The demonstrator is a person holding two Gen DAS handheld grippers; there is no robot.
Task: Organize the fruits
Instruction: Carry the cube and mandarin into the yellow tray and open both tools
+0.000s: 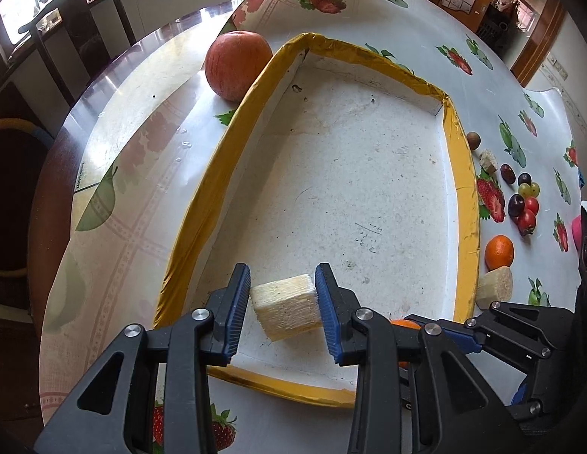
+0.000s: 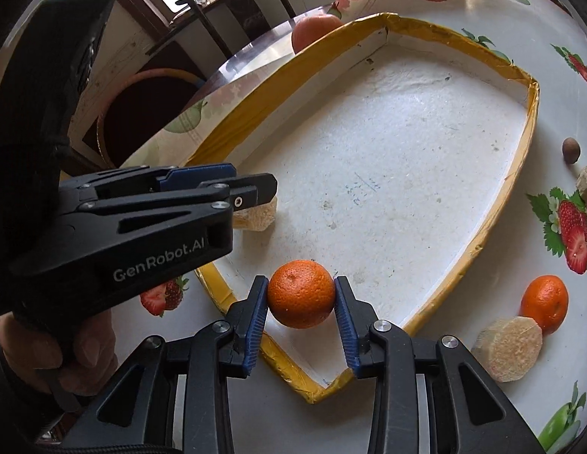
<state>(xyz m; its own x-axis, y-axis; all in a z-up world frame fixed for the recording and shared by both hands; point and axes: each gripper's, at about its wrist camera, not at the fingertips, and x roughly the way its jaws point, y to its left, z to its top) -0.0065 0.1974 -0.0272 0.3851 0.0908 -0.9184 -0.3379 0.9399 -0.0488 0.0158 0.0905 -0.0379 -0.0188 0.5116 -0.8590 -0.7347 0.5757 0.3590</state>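
A white tray with a yellow rim point(image 1: 465, 204) point(image 2: 490, 223) lies on the fruit-print tablecloth. My left gripper point(image 1: 284, 308) is shut on a pale sugarcane chunk point(image 1: 287, 308) just above the tray's near left floor; the chunk peeks out under it in the right wrist view point(image 2: 259, 213). My right gripper point(image 2: 301, 302) is shut on an orange point(image 2: 301, 293) over the tray's near edge; a sliver of that orange shows in the left wrist view point(image 1: 405, 323). An apple point(image 1: 236, 64) point(image 2: 312, 28) sits outside the tray's far left corner.
Right of the tray lie a second orange point(image 1: 499, 251) point(image 2: 545, 302), a cut sugarcane piece point(image 1: 495, 283) point(image 2: 509, 348), grapes and small red fruits point(image 1: 524, 200), a small cane chunk point(image 1: 488, 160) and a brown nut point(image 1: 474, 140) point(image 2: 570, 149). Chairs point(image 1: 66, 38) stand beyond the table.
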